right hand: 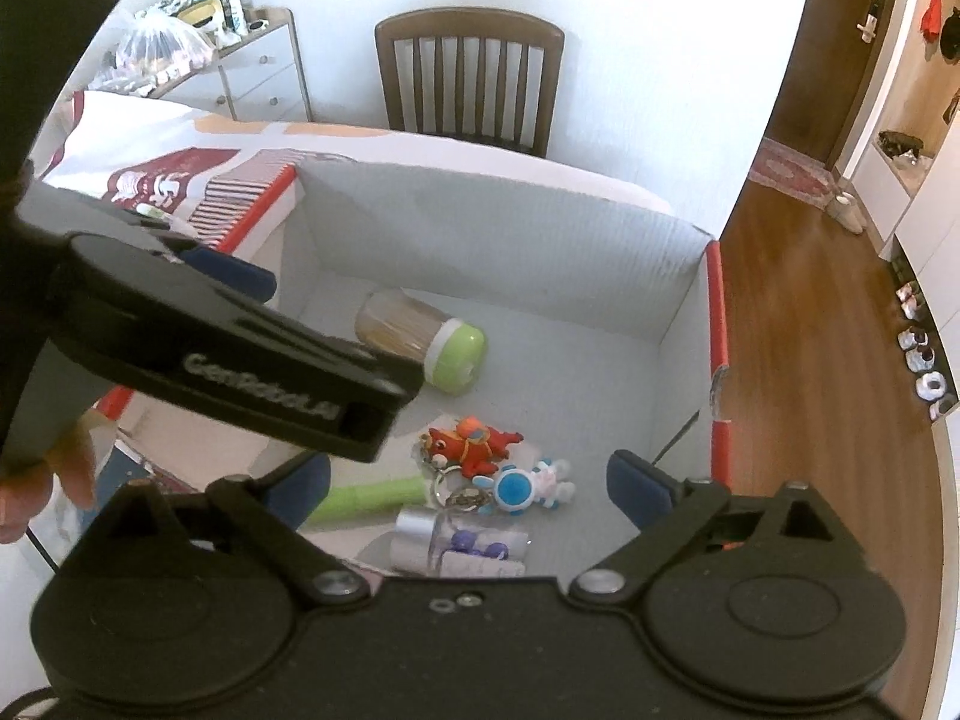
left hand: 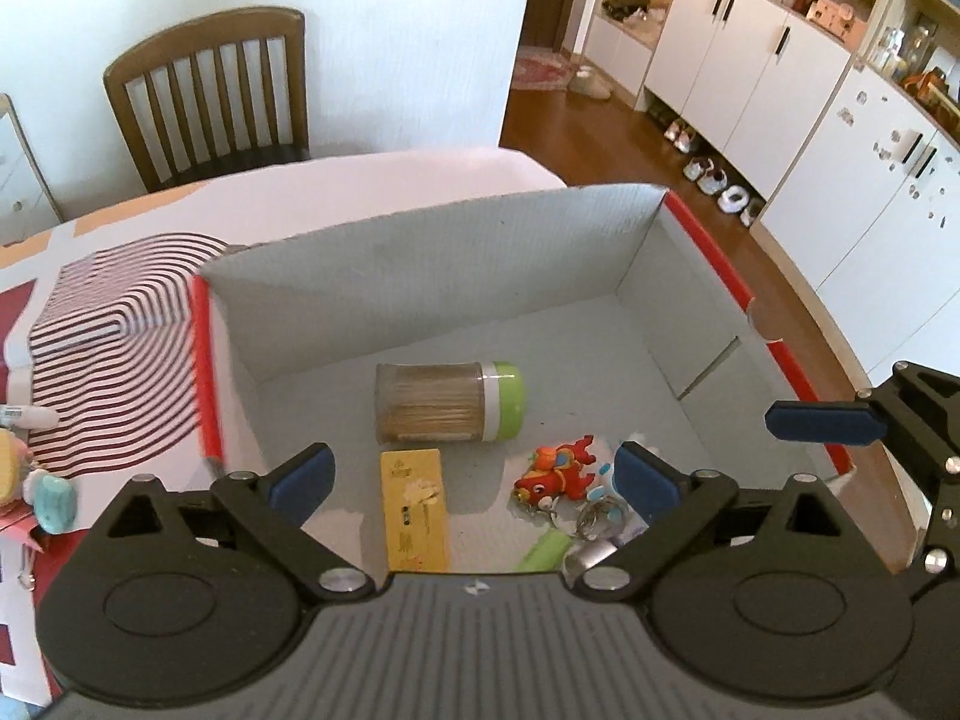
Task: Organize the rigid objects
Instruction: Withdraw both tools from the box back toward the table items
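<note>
Left gripper (left hand: 474, 474) hanging with jaws spread wide and empty over the cardboard box (left hand: 432, 252), right gripper (right hand: 468, 480) likewise gaping with nothing between its pads, toothpick jar (left hand: 447, 402) lying on its side inside the box, yellow packet (left hand: 414, 510) and red keychain toy (left hand: 558, 471) lying beside it on the box floor.

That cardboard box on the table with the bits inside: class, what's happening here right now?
A person is sorting small rigid items into the cardboard box with two handheld grippers. Both the left gripper and right gripper hover open and empty above it. Already inside lie a toothpick jar on its side, a yellow pack, a red dragon keychain, a blue-and-white figure and a green stick. More items wait on the tablecloth.
</note>
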`<state>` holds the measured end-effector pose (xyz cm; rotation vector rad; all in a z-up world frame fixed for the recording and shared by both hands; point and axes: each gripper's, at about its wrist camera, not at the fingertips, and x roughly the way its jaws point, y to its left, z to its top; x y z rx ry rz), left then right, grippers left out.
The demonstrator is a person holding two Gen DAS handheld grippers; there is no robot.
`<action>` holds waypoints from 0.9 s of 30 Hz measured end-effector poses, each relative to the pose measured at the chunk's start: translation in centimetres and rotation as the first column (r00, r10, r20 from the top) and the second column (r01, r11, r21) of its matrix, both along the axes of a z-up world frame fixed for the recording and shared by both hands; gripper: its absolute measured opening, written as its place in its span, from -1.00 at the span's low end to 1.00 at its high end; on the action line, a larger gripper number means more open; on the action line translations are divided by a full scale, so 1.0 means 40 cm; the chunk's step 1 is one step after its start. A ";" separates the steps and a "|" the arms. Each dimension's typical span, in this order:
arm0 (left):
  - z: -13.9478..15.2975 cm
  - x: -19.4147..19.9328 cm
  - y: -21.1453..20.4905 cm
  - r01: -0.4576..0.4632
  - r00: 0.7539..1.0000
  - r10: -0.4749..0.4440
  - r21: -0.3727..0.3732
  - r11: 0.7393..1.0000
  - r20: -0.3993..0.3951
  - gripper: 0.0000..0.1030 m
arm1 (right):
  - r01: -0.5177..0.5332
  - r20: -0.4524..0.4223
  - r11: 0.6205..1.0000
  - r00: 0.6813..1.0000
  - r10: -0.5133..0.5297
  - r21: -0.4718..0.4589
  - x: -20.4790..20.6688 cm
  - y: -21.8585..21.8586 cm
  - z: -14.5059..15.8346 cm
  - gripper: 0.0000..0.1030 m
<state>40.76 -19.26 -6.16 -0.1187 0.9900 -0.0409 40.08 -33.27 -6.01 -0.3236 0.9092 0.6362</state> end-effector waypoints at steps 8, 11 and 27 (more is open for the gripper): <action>0.078 -0.104 0.050 0.002 0.993 -0.006 0.032 0.999 0.114 0.95 | 0.012 0.027 0.999 1.000 -0.014 0.048 -0.054 0.010 0.060 0.94; 0.101 -0.147 0.089 -0.007 0.990 0.004 0.023 1.000 0.144 0.95 | 0.022 0.036 0.997 0.999 -0.024 0.068 -0.076 0.023 0.080 0.96; 0.168 -0.373 0.319 -0.081 0.949 0.049 0.091 0.993 0.312 0.95 | 0.089 0.113 0.972 0.987 -0.116 0.217 -0.235 0.165 0.137 0.99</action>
